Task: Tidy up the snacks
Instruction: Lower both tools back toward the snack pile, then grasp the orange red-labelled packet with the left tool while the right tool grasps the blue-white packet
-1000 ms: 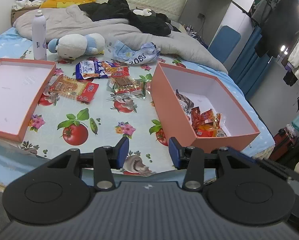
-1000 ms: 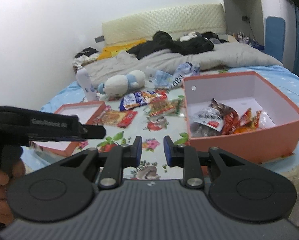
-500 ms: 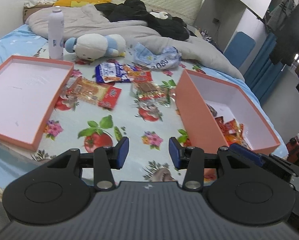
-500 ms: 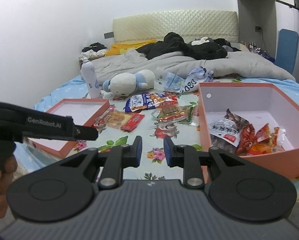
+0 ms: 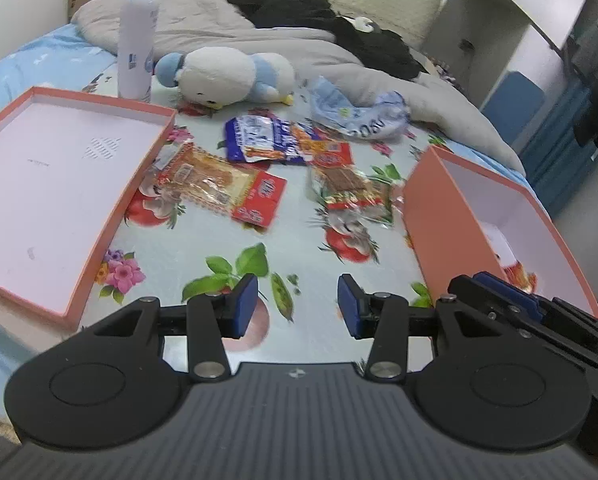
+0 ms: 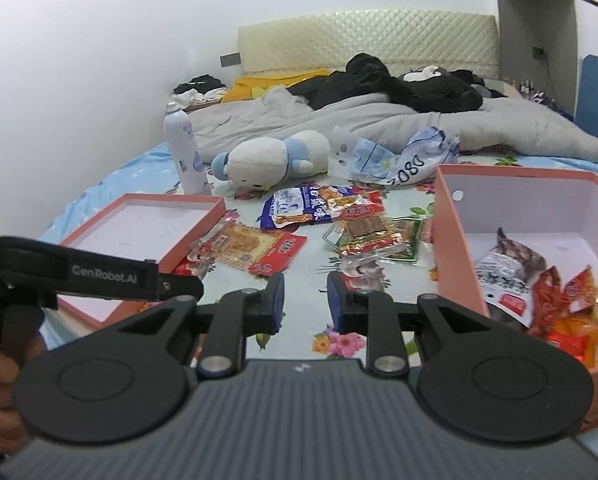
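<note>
Nearest you, your left hand-held gripper point(image 5: 297, 306) hangs over the flowered bed sheet point(image 5: 299, 240) with its jaws well apart and nothing between them. Your right hand-held gripper point(image 6: 305, 298) has its jaws closer together, a gap showing, also empty.

Just beyond lie the loose snacks. I judge the red and orange packet point(image 5: 223, 188) beside the shallow lid point(image 5: 55, 176) the easiest first pick. Come down with one finger on each long edge, pinch the flat wrapper without dragging the sheet, then lift clear.

The green-edged packet point(image 5: 355, 194) lies against the deep box point(image 5: 431, 216), so approach it from the open side. The blue packet point(image 5: 259, 140) sits farther back.

The lid holds nothing. The deep box already holds a dark pouch point(image 6: 507, 268) and orange wrappers point(image 6: 567, 312).
</note>
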Motion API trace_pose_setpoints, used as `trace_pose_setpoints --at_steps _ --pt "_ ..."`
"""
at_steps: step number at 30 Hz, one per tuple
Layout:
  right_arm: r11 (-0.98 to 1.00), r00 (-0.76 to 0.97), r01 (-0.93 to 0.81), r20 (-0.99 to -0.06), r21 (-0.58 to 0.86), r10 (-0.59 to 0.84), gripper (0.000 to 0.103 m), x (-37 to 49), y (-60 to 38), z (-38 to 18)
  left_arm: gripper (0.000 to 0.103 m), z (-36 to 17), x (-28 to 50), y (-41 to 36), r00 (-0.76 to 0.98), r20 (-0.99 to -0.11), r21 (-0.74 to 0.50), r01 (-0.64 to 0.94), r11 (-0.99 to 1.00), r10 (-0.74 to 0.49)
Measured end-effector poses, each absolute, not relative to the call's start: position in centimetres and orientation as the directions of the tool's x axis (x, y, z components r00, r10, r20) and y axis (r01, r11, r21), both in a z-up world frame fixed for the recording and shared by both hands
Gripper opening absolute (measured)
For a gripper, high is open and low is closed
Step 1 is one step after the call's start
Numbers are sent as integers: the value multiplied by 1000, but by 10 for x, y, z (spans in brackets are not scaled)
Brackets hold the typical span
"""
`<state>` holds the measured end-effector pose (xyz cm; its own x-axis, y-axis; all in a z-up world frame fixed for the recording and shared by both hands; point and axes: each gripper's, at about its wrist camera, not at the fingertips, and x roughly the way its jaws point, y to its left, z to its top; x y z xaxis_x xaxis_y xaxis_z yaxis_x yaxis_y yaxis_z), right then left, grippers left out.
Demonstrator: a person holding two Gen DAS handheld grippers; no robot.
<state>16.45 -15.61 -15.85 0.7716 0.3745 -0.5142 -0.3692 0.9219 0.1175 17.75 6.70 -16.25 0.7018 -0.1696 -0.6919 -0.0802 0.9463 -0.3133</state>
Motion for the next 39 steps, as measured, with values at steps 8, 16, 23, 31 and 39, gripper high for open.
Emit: trace_pose_setpoints --at_steps 8,16,23,31,39 --pt "911 752 -401 -534 94 386 27 198 -143 -183 56 -184 216 97 750 -653 -323 -145 935 -109" --pt "938 734 -336 -600 86 318 41 246 -140 -211 70 -199 261 114 750 -655 -340 -182 923 -93" --pt "956 753 -289 -603 58 264 68 292 -125 -229 89 -215 322 125 713 -699 -271 -195 943 -54" --pt "972 735 -209 -638 105 228 80 333 -121 -264 89 -250 382 128 671 -741 -130 -148 980 3" --pt "988 735 -141 -661 69 151 79 360 -117 -288 89 -280 404 124 690 -723 -26 -78 997 35"
